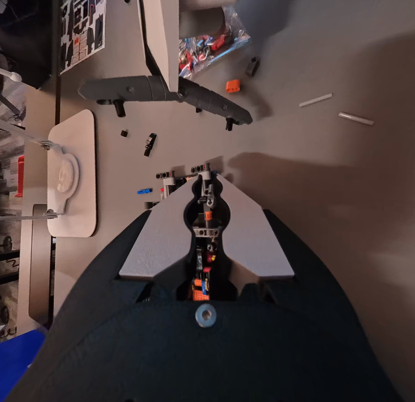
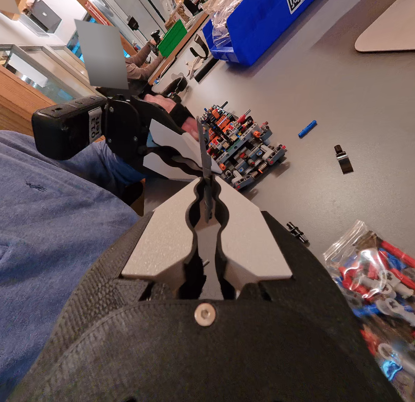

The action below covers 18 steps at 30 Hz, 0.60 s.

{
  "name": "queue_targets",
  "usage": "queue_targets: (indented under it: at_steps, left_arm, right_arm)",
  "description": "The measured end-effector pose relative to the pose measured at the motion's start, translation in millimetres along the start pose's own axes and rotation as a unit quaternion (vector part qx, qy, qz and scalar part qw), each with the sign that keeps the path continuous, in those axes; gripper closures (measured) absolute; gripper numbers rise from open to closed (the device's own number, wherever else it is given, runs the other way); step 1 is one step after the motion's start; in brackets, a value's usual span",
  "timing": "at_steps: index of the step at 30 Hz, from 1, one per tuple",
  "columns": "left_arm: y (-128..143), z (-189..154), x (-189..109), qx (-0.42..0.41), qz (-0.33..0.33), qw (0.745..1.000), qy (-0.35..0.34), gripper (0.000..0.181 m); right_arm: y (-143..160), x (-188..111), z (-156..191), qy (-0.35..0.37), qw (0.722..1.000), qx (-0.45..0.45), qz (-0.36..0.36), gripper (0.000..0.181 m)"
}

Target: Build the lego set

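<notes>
A half-built Lego assembly (image 2: pixel 243 144) of grey, black and orange parts sits on the grey table (image 2: pixel 336 88). My left gripper (image 1: pixel 207 176) is shut on its near edge, and parts of the assembly (image 1: pixel 207 216) show through the slot between the fingers. The left gripper also shows in the right wrist view (image 2: pixel 198 169), held by a hand. My right gripper (image 2: pixel 205 180) is shut on a long dark grey panel (image 2: pixel 204 153), held upright just in front of the assembly. In the left wrist view that panel (image 1: pixel 208 99) has black pins and hangs from the right gripper (image 1: pixel 173 89).
Loose on the table: a blue pin (image 2: pixel 307 128), black pieces (image 2: pixel 343 159) (image 2: pixel 297 232), an orange piece (image 1: pixel 233 86), two grey axles (image 1: pixel 315 99) (image 1: pixel 356 118), a bag of parts (image 2: pixel 381 285). A blue bin (image 2: pixel 258 27), a sticker sheet (image 1: pixel 83 25) and a white stand base (image 1: pixel 74 173) sit at the edges. Tip to tip, the grippers are about 7 cm apart.
</notes>
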<state>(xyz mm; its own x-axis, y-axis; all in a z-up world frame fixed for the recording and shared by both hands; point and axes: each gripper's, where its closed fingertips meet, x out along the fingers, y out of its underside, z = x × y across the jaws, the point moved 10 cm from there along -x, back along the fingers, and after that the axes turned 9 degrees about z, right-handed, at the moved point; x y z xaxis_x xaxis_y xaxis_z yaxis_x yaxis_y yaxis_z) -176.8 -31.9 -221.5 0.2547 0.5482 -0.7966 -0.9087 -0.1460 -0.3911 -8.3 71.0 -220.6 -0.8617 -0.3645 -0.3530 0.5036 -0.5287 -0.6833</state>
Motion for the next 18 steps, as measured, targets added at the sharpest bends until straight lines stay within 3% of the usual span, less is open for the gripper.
queue_targets:
  at_steps: [2,15,18]
  left_arm:
    - [0,-2,2,-0.003,-0.001,1.000,0.002,0.181]
    - [15,-4,-1,-0.048,-0.016,0.998,-0.021,0.181]
    - [17,-2,-3,-0.062,-0.021,0.998,-0.007,0.173]
  right_arm:
    - [0,1,-1,-0.003,1.000,0.001,0.001,0.178]
    - [2,0,-5,-0.005,1.000,0.006,0.000,0.178]
    - [2,-1,-5,-0.005,1.000,0.005,-0.002,0.178]
